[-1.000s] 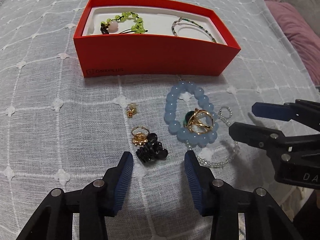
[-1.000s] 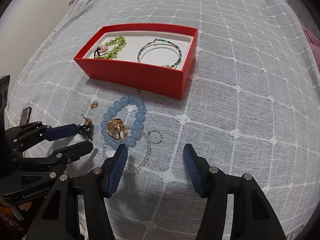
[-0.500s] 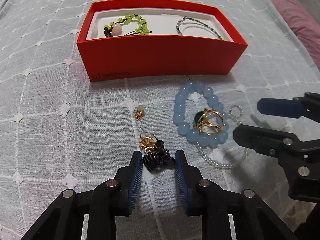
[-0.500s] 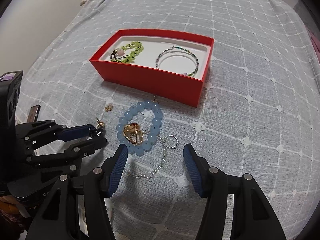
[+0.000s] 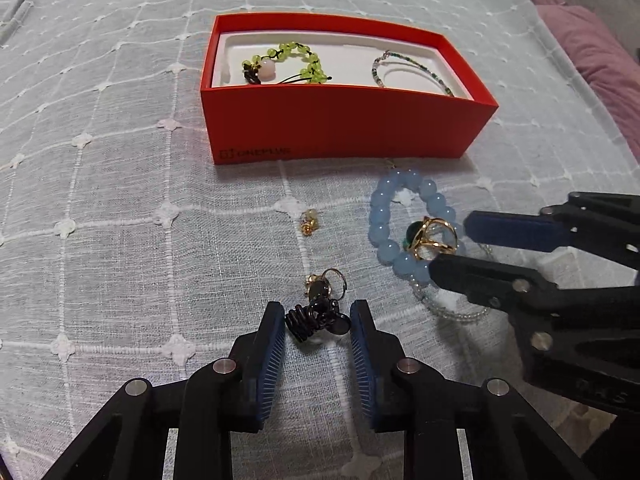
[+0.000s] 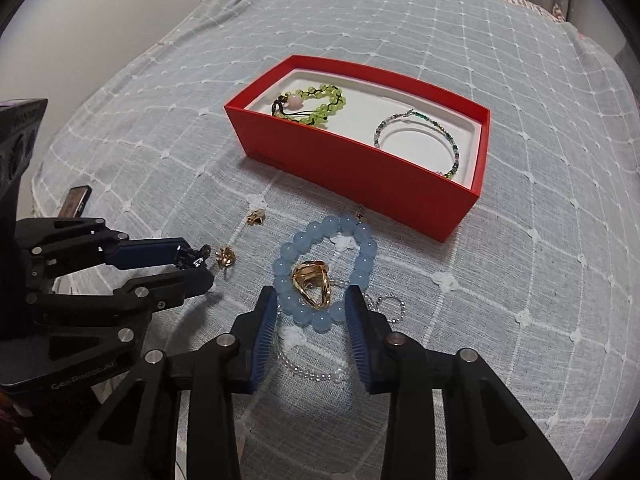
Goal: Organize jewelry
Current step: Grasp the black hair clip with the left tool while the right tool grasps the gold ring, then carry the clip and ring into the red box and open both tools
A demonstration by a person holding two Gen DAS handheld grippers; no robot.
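Note:
A red box [image 5: 344, 124] [image 6: 360, 184] holds a green bead bracelet [image 5: 296, 64] and a thin beaded bangle [image 5: 412, 70]. In front of it lie a blue bead bracelet [image 5: 400, 224] [image 6: 324, 268] with a gold ring [image 5: 432, 238] [image 6: 312, 282] inside it, a clear bead chain [image 6: 312, 372], a gold ring [image 5: 326, 280] and a small gold charm [image 5: 309, 222]. My left gripper [image 5: 317, 320] [image 6: 192, 268] is shut on a black coiled piece [image 5: 316, 318], its pads touching both ends. My right gripper [image 6: 312, 308] [image 5: 452, 240] is partly open around the blue bracelet's near side.
Everything rests on a grey-blue checked bedspread [image 5: 120, 240]. A pink pillow [image 5: 600, 68] lies at the far right. A small dark device [image 6: 76, 202] sits at the left edge of the bed.
My left gripper closed in on the black coiled piece. My right gripper moved forward and narrowed around the blue bracelet and gold ring.

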